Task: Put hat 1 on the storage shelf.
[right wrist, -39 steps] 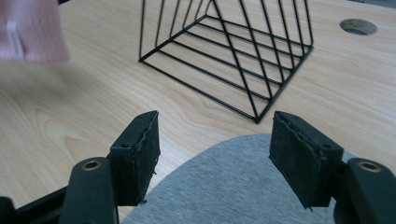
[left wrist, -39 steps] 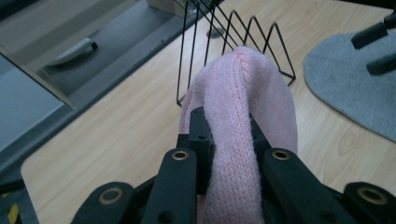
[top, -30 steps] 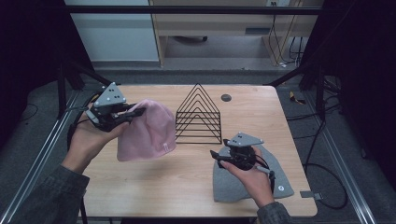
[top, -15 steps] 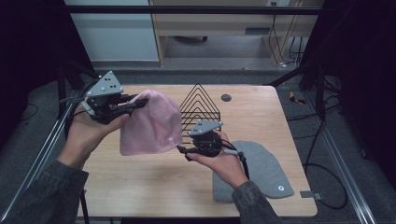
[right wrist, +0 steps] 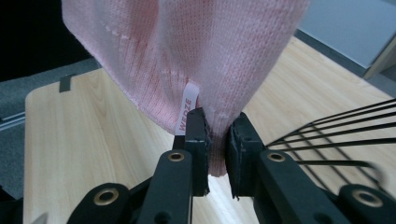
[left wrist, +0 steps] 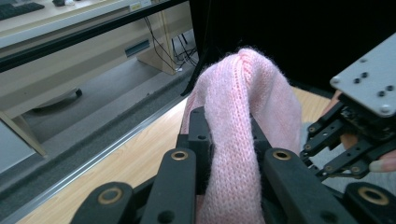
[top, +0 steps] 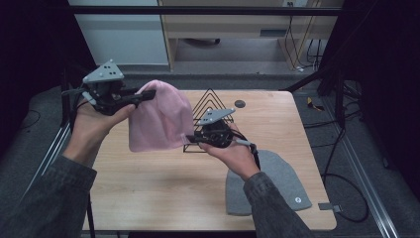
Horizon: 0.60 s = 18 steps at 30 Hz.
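Pinching the pink beanie from both ends: left gripper jaws clamped on its crown at upper left of the high view, right gripper jaws nipping the hem at frame centre (white label just beside them). Beanie hangs above the wooden table. Black wire rack stands behind the right gripper; grey beanie lies flat, lower right.

Wire rack stands just behind right claw; near table open
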Each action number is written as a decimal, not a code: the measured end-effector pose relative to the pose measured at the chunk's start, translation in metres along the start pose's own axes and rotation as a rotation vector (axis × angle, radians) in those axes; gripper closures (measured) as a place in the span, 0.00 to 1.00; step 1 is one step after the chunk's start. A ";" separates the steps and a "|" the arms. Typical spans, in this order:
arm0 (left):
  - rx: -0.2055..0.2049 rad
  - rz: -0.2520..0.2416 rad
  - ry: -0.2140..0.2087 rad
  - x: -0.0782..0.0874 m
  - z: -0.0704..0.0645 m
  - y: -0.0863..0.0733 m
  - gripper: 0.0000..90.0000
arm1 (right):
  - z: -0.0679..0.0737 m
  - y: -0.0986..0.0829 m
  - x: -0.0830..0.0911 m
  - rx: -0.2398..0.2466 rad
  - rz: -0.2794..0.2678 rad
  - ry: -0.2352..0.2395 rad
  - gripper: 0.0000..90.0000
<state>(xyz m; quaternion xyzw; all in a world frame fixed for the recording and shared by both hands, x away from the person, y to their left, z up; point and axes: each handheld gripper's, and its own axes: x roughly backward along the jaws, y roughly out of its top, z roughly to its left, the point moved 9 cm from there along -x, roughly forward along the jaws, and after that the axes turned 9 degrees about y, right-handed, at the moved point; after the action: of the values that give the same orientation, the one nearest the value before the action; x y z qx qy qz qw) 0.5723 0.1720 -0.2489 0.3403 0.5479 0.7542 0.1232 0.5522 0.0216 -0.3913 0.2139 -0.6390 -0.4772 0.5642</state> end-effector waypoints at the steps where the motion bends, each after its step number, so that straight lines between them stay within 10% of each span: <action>1: 0.007 -0.004 0.005 -0.004 0.004 0.003 0.88 | -0.004 0.003 0.004 0.006 0.004 -0.010 0.89; 11: 0.056 -0.023 0.022 -0.050 0.036 0.040 0.87 | -0.055 0.037 0.044 -0.039 -0.031 -0.092 0.89; 18: 0.041 -0.023 0.028 -0.074 0.034 0.045 0.87 | -0.086 0.031 0.050 -0.063 -0.010 -0.158 0.89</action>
<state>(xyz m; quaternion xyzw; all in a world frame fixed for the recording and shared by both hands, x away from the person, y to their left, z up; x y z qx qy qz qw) 0.6575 0.1386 -0.2301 0.3259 0.5686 0.7461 0.1172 0.6267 -0.0362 -0.3470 0.1611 -0.6650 -0.5152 0.5161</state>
